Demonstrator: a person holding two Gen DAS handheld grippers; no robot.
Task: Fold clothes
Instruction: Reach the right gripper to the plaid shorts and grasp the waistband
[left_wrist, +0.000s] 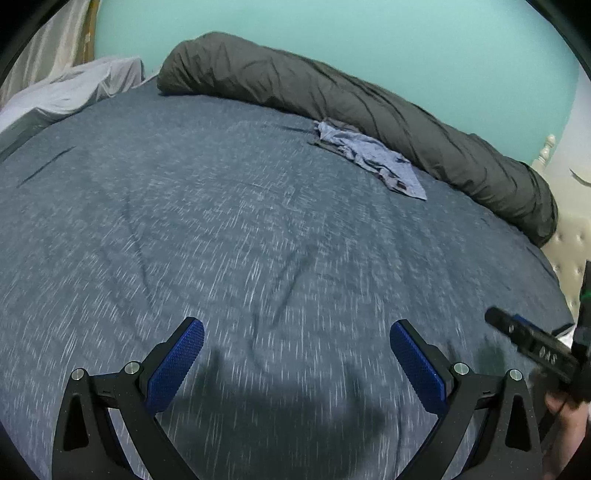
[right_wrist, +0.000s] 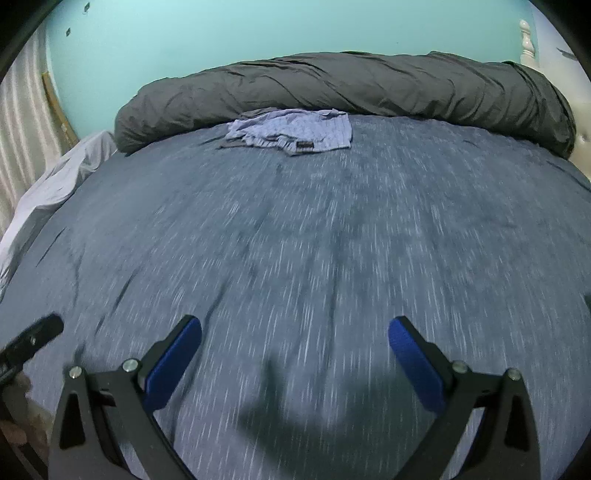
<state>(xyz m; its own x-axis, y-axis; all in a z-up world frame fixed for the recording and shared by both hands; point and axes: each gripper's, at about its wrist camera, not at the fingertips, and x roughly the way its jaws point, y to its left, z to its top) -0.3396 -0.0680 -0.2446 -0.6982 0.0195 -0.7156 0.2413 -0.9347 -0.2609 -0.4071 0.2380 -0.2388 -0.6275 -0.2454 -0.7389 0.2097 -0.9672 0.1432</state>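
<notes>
The left claw (left_wrist: 296, 345) stands wide and empty at the bottom of its frame, above the blue heathered bed cover (left_wrist: 221, 229). The right claw (right_wrist: 294, 341) is likewise wide and empty. A crumpled light-blue garment (right_wrist: 295, 131) lies far ahead of both, upper centre in the right view and upper right (left_wrist: 369, 158) in the left, touching a rolled grey duvet (right_wrist: 351, 83).

garment (right_wrist: 291, 133) on bed (right_wrist: 295, 240), far side; rolled duvet (right_wrist: 332, 85) just behind it
</notes>
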